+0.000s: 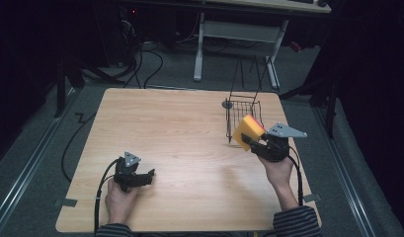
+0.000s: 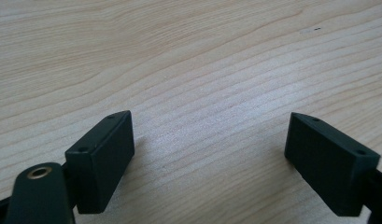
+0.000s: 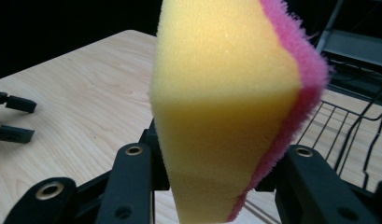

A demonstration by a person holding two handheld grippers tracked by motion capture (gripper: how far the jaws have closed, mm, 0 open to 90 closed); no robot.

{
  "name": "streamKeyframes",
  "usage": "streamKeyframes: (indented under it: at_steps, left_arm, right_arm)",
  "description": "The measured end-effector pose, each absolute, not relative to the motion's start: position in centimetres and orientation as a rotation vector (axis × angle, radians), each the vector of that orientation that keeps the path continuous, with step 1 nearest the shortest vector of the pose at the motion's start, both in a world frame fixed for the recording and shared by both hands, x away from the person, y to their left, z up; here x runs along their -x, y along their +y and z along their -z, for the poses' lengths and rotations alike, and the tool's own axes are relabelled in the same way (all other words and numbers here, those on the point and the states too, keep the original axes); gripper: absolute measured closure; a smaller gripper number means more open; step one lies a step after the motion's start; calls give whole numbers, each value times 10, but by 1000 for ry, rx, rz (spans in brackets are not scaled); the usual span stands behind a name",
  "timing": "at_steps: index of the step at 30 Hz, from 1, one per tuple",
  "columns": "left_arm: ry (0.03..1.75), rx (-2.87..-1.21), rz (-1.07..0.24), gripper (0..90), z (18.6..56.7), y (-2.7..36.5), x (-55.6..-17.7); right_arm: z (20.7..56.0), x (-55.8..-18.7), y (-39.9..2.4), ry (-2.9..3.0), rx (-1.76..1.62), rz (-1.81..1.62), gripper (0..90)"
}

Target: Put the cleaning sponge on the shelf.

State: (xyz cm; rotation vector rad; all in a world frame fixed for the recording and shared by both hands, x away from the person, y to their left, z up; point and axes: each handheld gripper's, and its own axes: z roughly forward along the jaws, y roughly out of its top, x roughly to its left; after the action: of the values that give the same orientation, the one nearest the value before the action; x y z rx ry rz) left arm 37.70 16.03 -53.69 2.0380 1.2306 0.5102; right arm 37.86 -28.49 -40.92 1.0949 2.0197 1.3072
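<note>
Right gripper (image 1: 252,143) pinching sponge (image 1: 248,131) just beside wire basket (image 1: 243,112) (contents unclear); left gripper (image 1: 146,177) spread, nothing between.

Worktop (image 1: 180,133): pale wood-grain board, roughly square, rounded corners; surface mostly bare; stands on grey carpeted floor (image 1: 36,163). On it: one black wire basket (image 1: 243,114), near the far right corner, upright, thin wire handles rising above its rim; its contents cannot be told.
</note>
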Motion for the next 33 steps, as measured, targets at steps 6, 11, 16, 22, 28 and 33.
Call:
streamKeyframes:
  at_steps: [6, 11, 16, 22, 28, 33]
  left_arm:
    - [1231, -2038, -510, 164, 537, 160, -377]
    - [1230, -2040, -507, 164, 537, 160, -377]
    - [1231, -2038, -511, 164, 537, 160, -377]
    - [1230, -2040, -508, 164, 537, 160, -377]
    - [1230, -2041, -508, 164, 537, 160, -377]
    - [1230, -2041, -508, 164, 537, 160, -377]
  right_arm:
    - [409, -384, -291, 1985, -1119, -1309, 612]
    - [410, -390, -295, 1969, -1149, -1302, 612]
    - [409, -395, -297, 1960, -1163, -1284, 612]
    - [406, -404, -296, 1944, -1156, -1257, 612]
    - [410, -416, -295, 1931, -1164, -1176, 611]
    - [417, -431, -295, 1924, -1203, -1133, 611]
